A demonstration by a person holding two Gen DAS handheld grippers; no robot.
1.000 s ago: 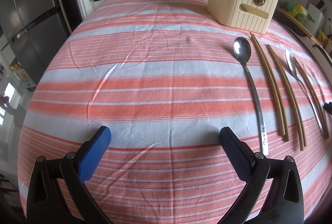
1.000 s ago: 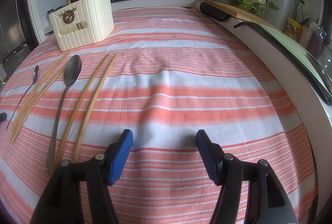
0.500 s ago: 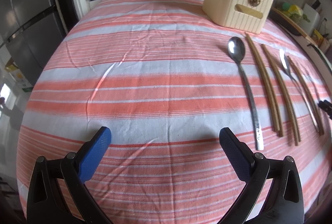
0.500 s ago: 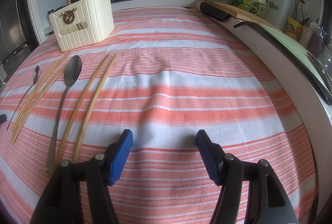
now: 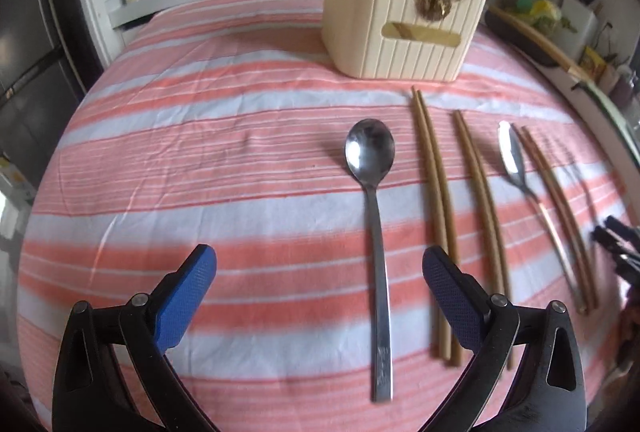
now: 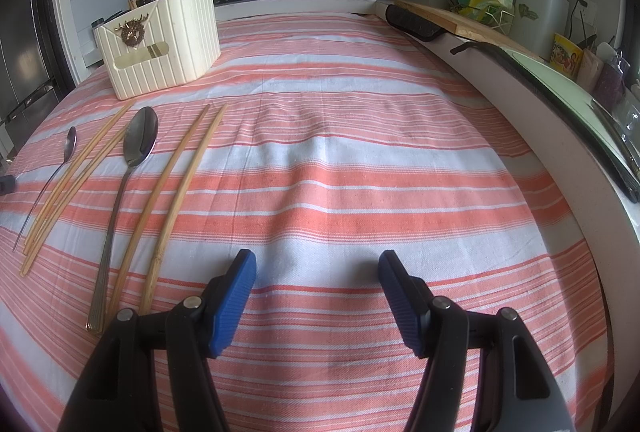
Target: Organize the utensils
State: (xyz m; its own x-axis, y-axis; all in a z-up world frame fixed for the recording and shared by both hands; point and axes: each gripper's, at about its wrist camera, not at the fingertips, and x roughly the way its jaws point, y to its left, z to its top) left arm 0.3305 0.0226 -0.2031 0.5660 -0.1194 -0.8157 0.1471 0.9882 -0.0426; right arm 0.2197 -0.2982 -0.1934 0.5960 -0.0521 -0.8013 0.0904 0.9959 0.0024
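Your left gripper (image 5: 318,272) is open over the spoon (image 5: 370,168), mid-frame; your right gripper (image 6: 316,278) is open, empty

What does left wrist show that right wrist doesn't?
Only left wrist: the left gripper close up, fingers open over the near spoon's handle.
Only right wrist: the right gripper, open over bare striped cloth, plus the cutting board and knife block along the counter.
Both: the cream utensil box, two spoons, three chopstick pairs, the stove pans.
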